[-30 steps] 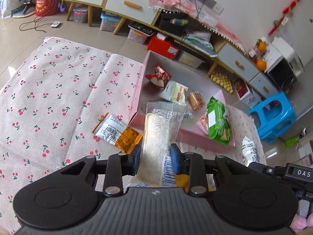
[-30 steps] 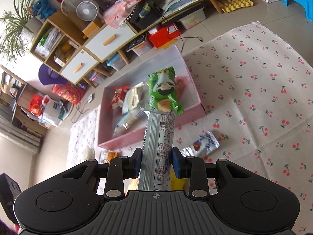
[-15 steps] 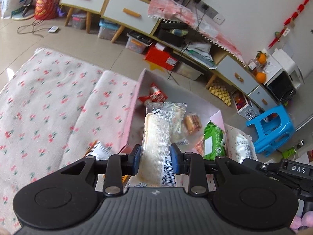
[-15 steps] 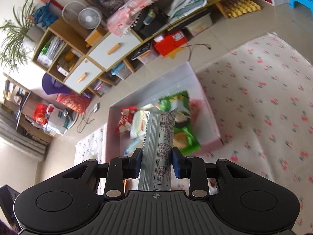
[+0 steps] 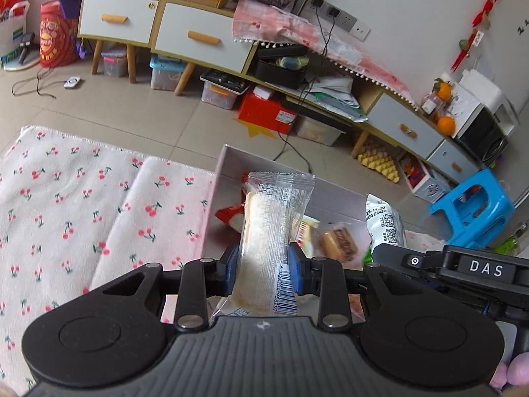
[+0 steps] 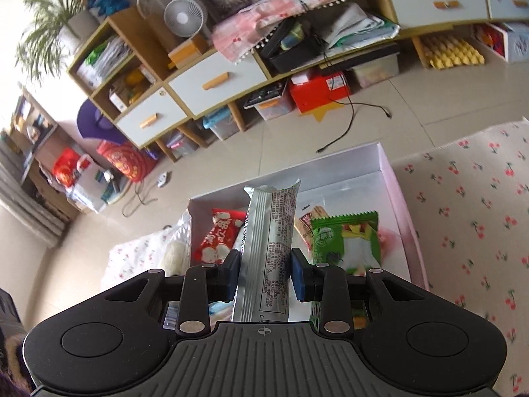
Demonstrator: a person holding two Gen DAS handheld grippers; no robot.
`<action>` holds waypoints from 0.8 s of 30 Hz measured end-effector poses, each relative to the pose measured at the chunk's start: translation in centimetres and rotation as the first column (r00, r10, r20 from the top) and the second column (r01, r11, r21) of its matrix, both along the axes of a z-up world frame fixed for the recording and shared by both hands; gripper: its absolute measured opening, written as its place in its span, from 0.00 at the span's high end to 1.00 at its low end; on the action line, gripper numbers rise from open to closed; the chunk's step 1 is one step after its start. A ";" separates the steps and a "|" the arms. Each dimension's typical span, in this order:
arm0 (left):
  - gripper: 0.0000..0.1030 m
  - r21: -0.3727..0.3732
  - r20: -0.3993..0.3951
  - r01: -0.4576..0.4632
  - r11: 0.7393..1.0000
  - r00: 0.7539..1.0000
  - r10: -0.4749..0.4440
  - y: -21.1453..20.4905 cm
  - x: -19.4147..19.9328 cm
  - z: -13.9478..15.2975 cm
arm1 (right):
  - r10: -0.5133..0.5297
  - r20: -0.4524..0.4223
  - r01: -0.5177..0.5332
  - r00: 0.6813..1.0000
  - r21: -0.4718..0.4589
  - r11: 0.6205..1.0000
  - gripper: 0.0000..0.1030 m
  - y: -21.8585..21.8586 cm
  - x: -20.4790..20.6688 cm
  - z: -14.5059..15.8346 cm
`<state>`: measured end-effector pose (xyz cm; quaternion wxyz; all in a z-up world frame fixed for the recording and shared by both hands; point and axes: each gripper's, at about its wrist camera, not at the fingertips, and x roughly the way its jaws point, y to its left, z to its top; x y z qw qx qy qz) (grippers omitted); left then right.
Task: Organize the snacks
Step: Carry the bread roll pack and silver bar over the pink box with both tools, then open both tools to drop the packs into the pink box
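The left gripper [image 5: 263, 273] pinches a clear-wrapped pale cake bar [image 5: 269, 238]. The right gripper [image 6: 264, 276] pinches a long silver snack packet [image 6: 268, 254]. Both packets point away from the fingers, with the shallow pink cardboard box [image 6: 395, 182] right under them.

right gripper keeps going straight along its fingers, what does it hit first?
Likely the inside of the pink box. The right gripper, shut on the silver snack pack, points over the box's near part, between the red snack bag and the green snack bag. Depth is unclear, so the exact contact spot is a guess.

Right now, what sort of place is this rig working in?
Most likely a home living room, floor level: a cherry-print cloth spread on floor tiles, a low drawer cabinet with a desk fan on top, and a blue plastic stool.
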<state>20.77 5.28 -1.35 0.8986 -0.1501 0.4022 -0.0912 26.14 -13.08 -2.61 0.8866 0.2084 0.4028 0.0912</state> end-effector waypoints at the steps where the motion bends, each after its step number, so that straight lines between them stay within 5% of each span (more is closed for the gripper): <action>1: 0.72 0.021 0.001 0.002 1.000 1.000 -0.002 -0.1 0.0 -0.1 | 0.006 -0.003 -0.006 1.000 -0.018 1.000 0.70 0.3 0.2 -0.3; 18: 0.70 0.128 0.012 0.038 0.991 0.999 -0.040 -1.3 0.0 -0.7 | 0.041 0.016 -0.037 0.999 -0.209 0.977 0.69 3.2 1.0 -1.7; 24: 0.55 0.123 0.021 0.032 0.992 0.999 -0.035 -1.2 -0.3 -0.3 | 0.008 0.024 -0.005 1.000 -0.129 0.992 0.58 2.0 0.9 -1.2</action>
